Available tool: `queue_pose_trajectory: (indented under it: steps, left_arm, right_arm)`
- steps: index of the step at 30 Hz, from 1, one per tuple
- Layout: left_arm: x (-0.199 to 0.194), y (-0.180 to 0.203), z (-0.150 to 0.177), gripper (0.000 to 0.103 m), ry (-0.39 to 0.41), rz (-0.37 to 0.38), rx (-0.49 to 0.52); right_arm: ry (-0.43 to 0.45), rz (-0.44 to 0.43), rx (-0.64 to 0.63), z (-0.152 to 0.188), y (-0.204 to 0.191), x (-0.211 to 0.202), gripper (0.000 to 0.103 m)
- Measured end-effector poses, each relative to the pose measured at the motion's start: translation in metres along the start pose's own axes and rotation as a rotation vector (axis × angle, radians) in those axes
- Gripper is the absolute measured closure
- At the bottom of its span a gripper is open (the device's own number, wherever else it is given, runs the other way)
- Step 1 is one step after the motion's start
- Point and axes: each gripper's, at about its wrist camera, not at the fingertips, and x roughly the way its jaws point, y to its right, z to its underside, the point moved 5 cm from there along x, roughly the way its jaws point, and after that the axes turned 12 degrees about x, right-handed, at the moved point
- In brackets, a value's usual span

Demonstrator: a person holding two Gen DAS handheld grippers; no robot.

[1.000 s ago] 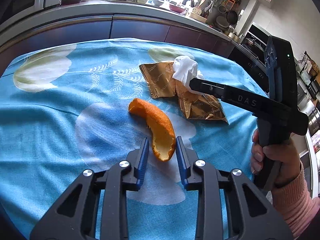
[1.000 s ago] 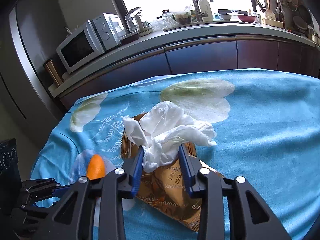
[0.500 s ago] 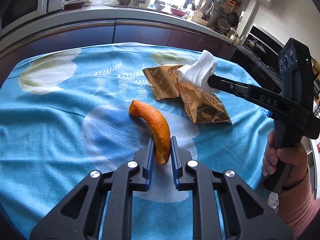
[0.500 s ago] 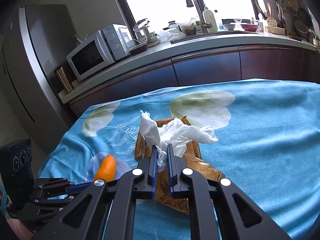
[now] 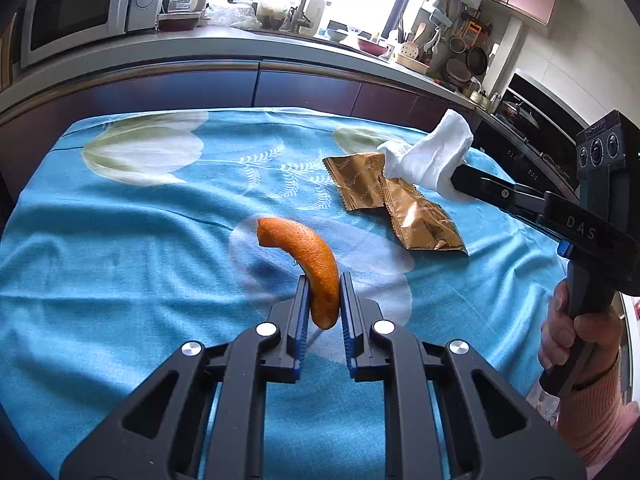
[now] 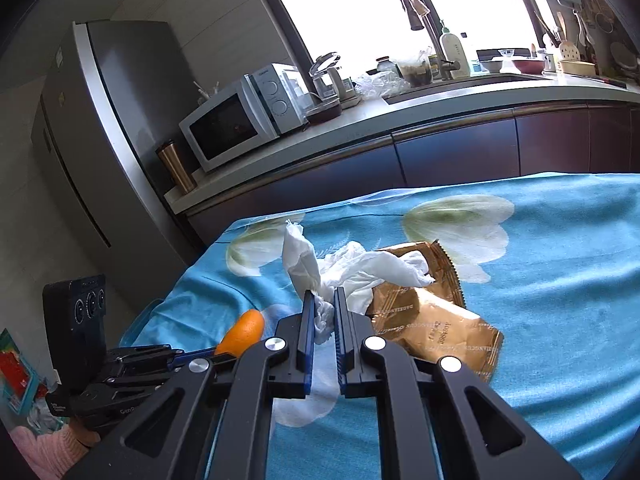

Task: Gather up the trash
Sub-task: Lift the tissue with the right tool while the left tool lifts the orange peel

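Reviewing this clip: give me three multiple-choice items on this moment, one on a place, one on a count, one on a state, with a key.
1. Where do the gold wrappers lie?
A. on the blue tablecloth
B. on the kitchen counter
C. inside the microwave

2. How many gold wrappers are on the cloth?
A. one
B. two
C. four

3. What is the state of the left gripper?
A. open above the wrappers
B. shut on nothing
C. shut on the orange peel

Key:
1. A, both wrappers rest flat on the cloth, under the white tissue held by the right gripper.
2. B, two overlapping packets show in the left wrist view.
3. C, the blue pads press both sides of the peel's near end.
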Motion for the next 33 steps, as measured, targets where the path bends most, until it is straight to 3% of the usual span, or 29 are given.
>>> queue_pose_trajectory:
  steps: [20,33]
  left_arm:
    - [-0.071,-0.037,0.03,0.088,0.048,-0.09,-0.007]
    - [-0.083,-0.057,0.066,0.084,0.002,-0.129,-0.034]
  right_arm:
    - [-0.076,-0.135,-0.021,0.033,-0.049,0.008,0.095]
    - [-0.139,-0.165,-0.032,0.053,-0.066,0.02,0.095]
